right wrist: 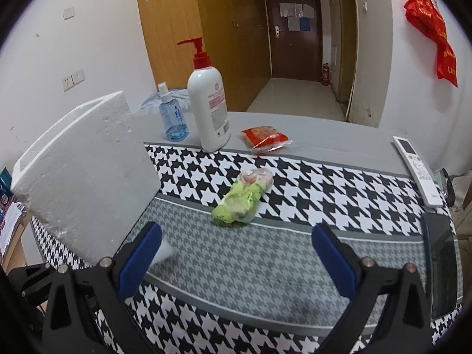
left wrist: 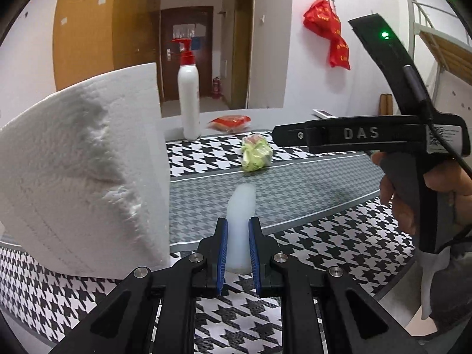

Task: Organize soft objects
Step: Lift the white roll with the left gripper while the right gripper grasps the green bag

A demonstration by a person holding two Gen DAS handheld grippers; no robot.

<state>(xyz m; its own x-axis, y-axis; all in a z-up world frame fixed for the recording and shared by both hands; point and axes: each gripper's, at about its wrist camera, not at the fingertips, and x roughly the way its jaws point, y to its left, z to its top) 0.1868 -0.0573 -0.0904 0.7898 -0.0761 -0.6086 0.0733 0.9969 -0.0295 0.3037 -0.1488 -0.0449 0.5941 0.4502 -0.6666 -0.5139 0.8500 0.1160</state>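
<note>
Houndstooth cloth (right wrist: 295, 177) carries a green soft bundle (right wrist: 244, 200) ahead of the right gripper (right wrist: 236, 253), jaws wide and empty, long axis slanting away rightward; left gripper (left wrist: 238, 250) clamps a translucent white piece (left wrist: 240, 221).

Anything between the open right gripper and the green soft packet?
Nothing: in the right wrist view only bare grey-patterned tablecloth lies between the right gripper and the green packet.

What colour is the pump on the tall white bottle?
Red; the pump shows best in the right wrist view.
</note>
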